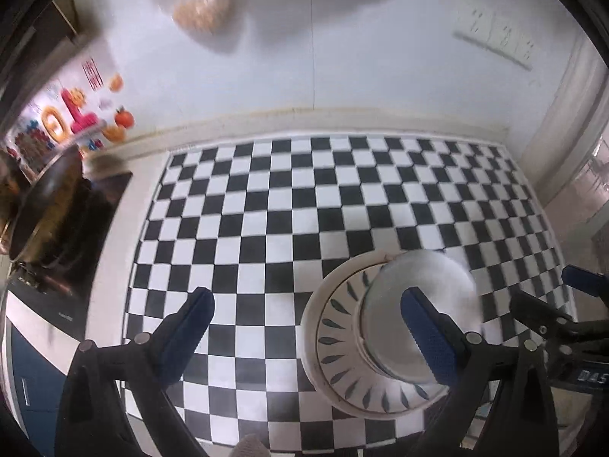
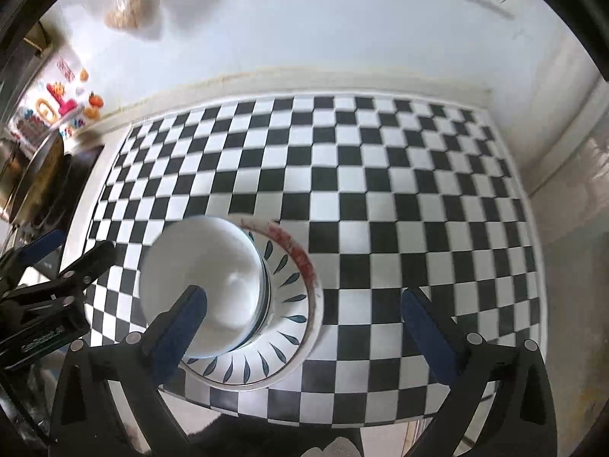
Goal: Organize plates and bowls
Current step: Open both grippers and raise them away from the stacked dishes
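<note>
The checkered mat (image 2: 380, 175) covers most of the counter. On its near edge sits the plate (image 2: 293, 304), white with dark leaf marks and a red smear on the rim. The plain white bowl (image 2: 205, 278) stands in the plate. Mat squares beyond and to the right of the plate are bare. The left gripper (image 1: 308, 327) and the right gripper (image 2: 304, 327) hang above, jaws wide apart, grasping nothing.
</note>
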